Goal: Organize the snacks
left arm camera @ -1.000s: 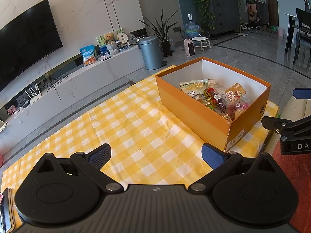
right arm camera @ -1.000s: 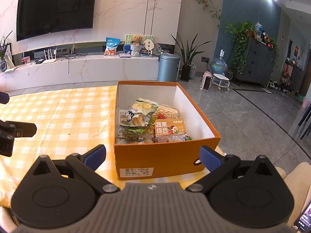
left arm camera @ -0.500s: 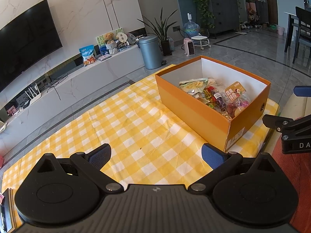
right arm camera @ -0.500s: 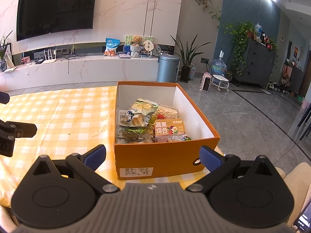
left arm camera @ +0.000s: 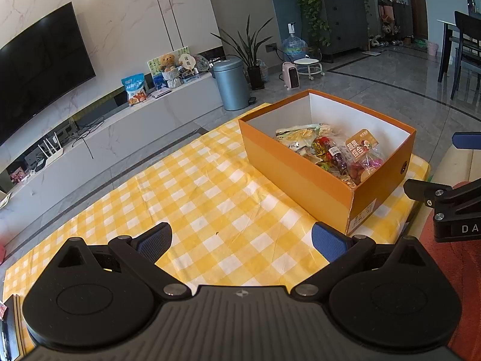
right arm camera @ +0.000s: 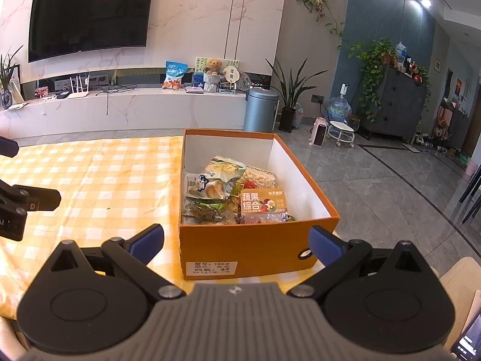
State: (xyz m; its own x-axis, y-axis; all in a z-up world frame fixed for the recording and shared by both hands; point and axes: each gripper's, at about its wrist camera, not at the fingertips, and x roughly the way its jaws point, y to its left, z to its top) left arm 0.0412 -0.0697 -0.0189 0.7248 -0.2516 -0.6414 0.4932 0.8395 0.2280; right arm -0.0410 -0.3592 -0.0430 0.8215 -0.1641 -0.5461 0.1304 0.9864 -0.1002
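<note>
Marble wall (right arm camera: 186, 15), mounted television (right arm camera: 87, 15); grey tiled floor (right arm camera: 375, 174), potted plants (right arm camera: 290, 96)

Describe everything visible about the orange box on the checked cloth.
The orange box looks like cardboard, orange outside and white inside, open-topped with no lid in view. It rests flat near the edge of the yellow checked tablecloth. A white printed label and a small round hole mark the short wall facing the right wrist camera. Packaged snacks are piled inside, below the rim. Neither set of tongs touches it.

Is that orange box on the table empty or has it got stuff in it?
Partly filled: the lidless orange box holds snack packets covering its floor.
</note>
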